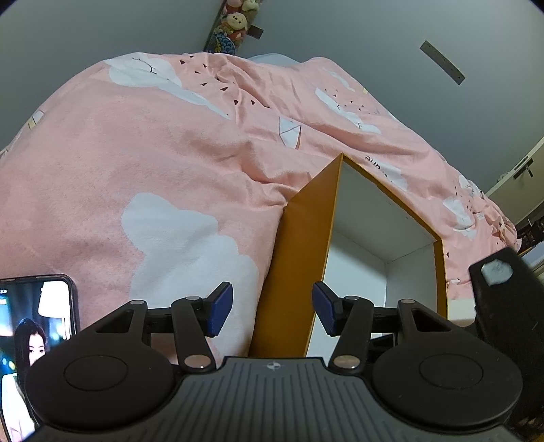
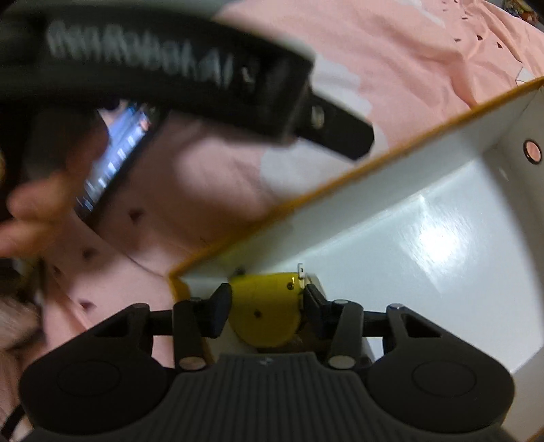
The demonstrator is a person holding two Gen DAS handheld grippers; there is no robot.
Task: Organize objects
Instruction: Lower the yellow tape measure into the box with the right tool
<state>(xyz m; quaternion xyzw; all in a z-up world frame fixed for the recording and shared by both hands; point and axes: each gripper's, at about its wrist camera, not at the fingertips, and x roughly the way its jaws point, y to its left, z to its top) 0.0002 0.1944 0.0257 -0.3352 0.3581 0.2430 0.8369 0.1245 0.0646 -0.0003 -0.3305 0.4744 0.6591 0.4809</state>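
Observation:
An orange cardboard box [image 1: 299, 244] with a white inside lies on a pink bed cover. My left gripper [image 1: 272, 311] is open and empty, its fingers astride the box's near left wall. In the right wrist view the same box [image 2: 425, 244] fills the right side. My right gripper [image 2: 263, 307] is shut on a yellow tape measure [image 2: 265, 312] and holds it at the box's near corner, just over the white floor. The left gripper's body [image 2: 170, 68] crosses the top of that view, blurred.
A lit phone [image 1: 30, 340] lies on the cover at the lower left; it also shows in the right wrist view [image 2: 115, 156] behind a blurred hand [image 2: 40, 204]. The pink cover [image 1: 170, 153] spreads all around. Plush toys [image 1: 234, 23] hang on the far wall.

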